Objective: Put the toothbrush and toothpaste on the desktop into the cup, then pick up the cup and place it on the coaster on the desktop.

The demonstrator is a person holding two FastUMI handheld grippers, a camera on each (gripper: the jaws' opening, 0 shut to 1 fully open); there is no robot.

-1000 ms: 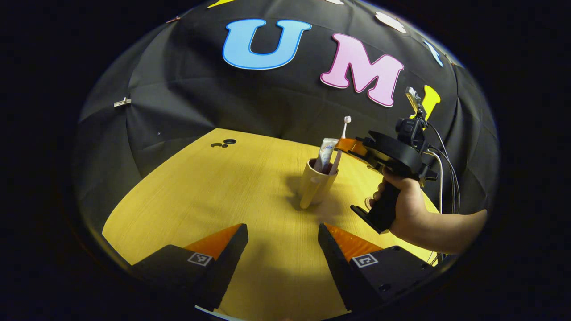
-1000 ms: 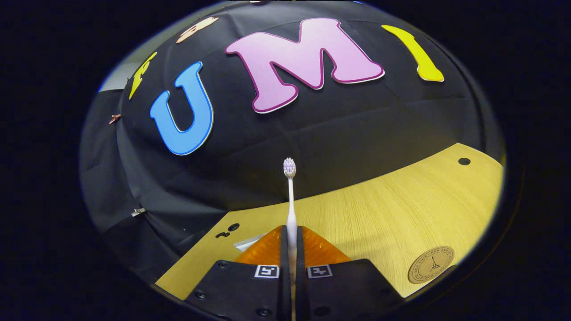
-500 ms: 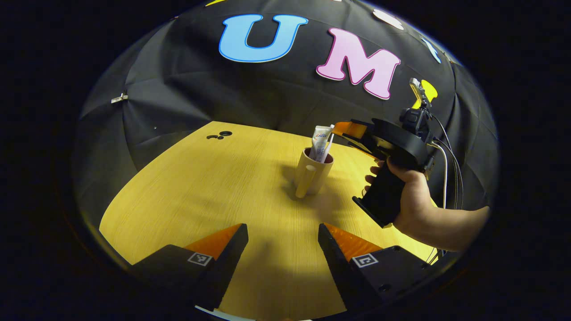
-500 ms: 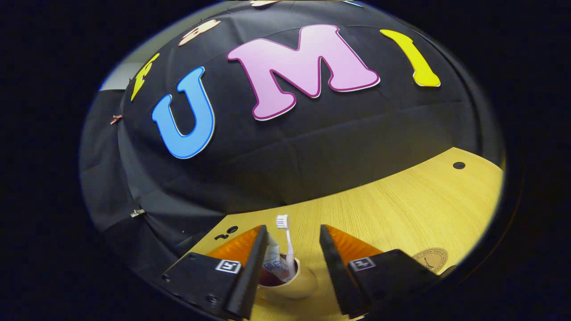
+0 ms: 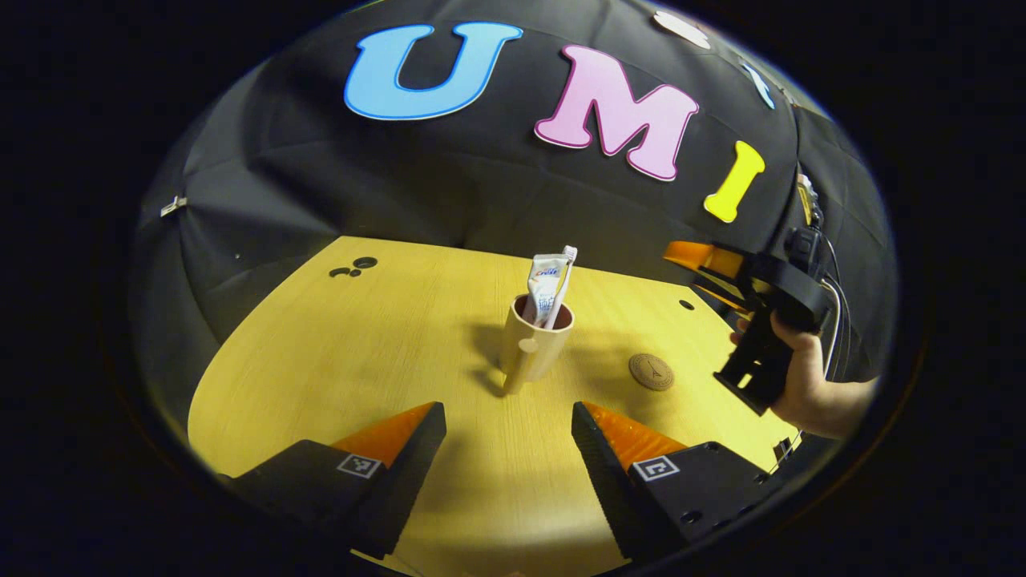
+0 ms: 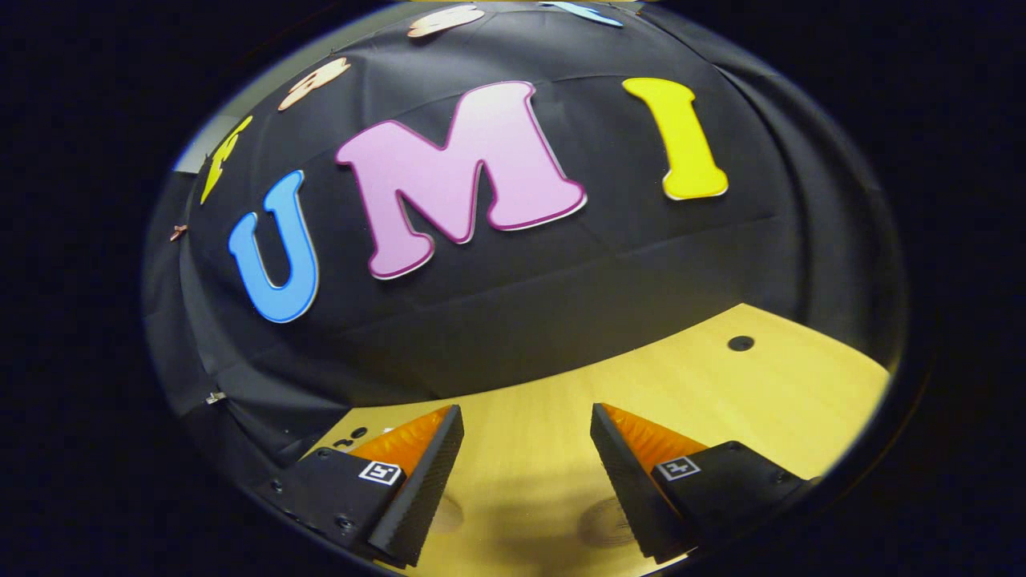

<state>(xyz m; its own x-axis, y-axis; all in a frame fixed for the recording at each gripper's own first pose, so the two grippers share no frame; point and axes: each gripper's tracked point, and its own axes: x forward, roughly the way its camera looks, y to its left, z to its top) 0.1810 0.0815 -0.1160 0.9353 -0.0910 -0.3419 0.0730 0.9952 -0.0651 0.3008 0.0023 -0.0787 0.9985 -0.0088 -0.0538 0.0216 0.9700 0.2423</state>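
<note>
In the left gripper view, the left gripper (image 5: 508, 437) is holding its two fingers (image 5: 405, 441) wide apart with nothing between them, hovering above the desktop (image 5: 337, 361) on the near side of the cup (image 5: 533, 344). The fingertips are touching neither the cup nor the wood; a bare strip of desktop is lying between them and the cup's base.

The cup is standing upright near the middle of the desktop, its handle facing the camera. The toothpaste (image 5: 545, 280) and the toothbrush (image 5: 566, 268) are both sitting inside the cup, leaning together and poking up past its rim, the toothbrush just to the right of the toothpaste.

To the right of the cup, the round coaster (image 5: 651, 372) is lying flat on the desktop, apart from the cup and with nothing resting on it. Farther right of the cup, beyond the coaster, a hand (image 5: 809, 385) is gripping the handle of the right gripper (image 5: 705, 268), which is raised above the desktop, well apart from the cup.

In the right gripper view, the right gripper (image 6: 525, 457) is showing its own fingers (image 6: 425, 473) spread wide and gripping nothing, with the desktop (image 6: 705, 377) lying below them and the edge of the coaster (image 6: 605, 525) showing faintly between and under the fingers
</note>
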